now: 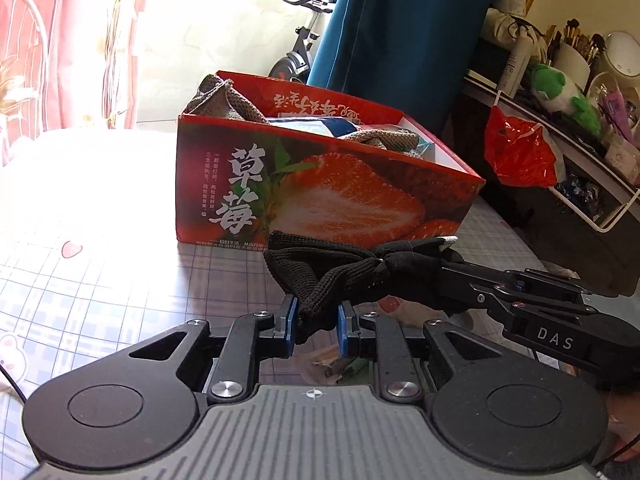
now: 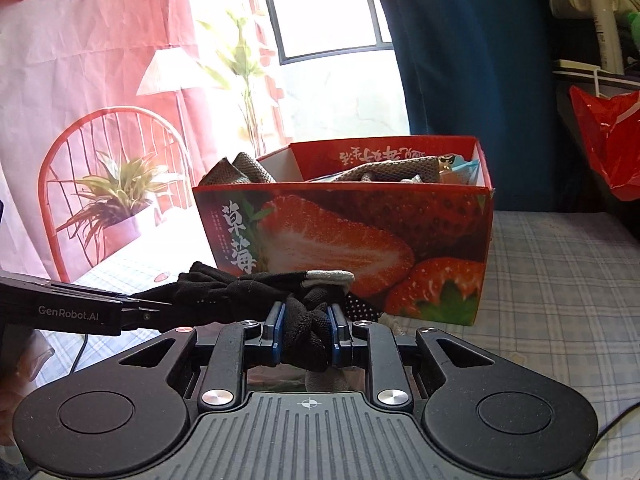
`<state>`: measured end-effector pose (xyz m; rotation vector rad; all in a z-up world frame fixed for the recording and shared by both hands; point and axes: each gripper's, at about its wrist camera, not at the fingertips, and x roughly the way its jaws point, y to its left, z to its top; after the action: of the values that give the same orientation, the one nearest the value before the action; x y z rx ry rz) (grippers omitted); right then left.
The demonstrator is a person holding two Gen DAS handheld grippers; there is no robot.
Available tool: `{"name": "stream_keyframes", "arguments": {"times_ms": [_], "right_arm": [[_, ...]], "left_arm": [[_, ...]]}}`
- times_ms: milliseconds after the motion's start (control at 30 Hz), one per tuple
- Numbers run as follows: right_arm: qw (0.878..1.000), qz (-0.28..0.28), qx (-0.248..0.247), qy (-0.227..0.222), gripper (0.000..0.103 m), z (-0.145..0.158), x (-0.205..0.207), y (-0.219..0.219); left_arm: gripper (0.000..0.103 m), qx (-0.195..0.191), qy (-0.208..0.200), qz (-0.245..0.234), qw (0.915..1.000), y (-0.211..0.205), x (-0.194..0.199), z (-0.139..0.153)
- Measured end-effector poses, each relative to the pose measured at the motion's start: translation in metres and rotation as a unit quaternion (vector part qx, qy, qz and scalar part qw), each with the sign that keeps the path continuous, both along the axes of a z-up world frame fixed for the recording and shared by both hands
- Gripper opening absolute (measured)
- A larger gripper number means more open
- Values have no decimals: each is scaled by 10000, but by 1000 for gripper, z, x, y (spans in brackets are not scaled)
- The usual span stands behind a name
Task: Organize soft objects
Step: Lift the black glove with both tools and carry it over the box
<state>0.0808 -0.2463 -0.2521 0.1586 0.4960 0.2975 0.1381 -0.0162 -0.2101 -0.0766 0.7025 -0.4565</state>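
The black glove hangs stretched between both claws just above the bench, long axis running claw to claw; the left claw and right claw each pinch one end. The strawberry box stands straight ahead, open side up (neither hand looks clearly nearer). Only the right view shows the glove's grey fingertip plainly.

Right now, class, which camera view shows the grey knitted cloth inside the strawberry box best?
The left wrist view: it looks down into the strawberry box, showing the grey knitted cloth draped over the corner and further inside. The right wrist view sits lower, so only the cloth's tops peek above the rim.
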Motion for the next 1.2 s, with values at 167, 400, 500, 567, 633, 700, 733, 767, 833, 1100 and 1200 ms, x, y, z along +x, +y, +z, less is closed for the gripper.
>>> {"name": "stream_keyframes", "arguments": {"times_ms": [167, 400, 500, 567, 633, 700, 733, 767, 833, 1100, 1200], "right_arm": [[9997, 6, -22, -250, 20, 15, 1, -2], [9981, 31, -38, -607, 20, 45, 12, -4], [9976, 76, -35, -693, 20, 56, 22, -4], [9975, 113, -43, -692, 20, 62, 31, -5], [9975, 141, -66, -687, 20, 67, 42, -7], [9975, 145, -96, -681, 20, 71, 53, -9], [9975, 144, -113, -683, 20, 73, 58, -10], [9975, 145, -128, -681, 20, 75, 63, -11], [9975, 148, -177, -671, 20, 78, 74, -12], [9983, 109, -307, -488, 20, 80, 120, -15], [9984, 95, -357, -418, 20, 80, 138, -15]], "left_arm": [[21, 25, -289, -53, 9996, -4, 3, 16], [21, 52, -665, -122, 9977, -5, 14, 45], [22, 14, -712, -94, 9974, -4, 23, 53], [22, 15, -727, -79, 9973, -5, 29, 57], [22, 53, -771, -96, 9970, -7, 35, 61], [22, 53, -778, -119, 9969, -9, 41, 63], [22, 50, -772, -124, 9969, -11, 46, 64], [22, 54, -768, -129, 9969, -12, 50, 65], [22, 89, -757, -137, 9970, -16, 59, 66], [22, 226, -653, -140, 9975, -26, 100, 67], [22, 260, -612, -121, 9977, -28, 115, 66]]}}
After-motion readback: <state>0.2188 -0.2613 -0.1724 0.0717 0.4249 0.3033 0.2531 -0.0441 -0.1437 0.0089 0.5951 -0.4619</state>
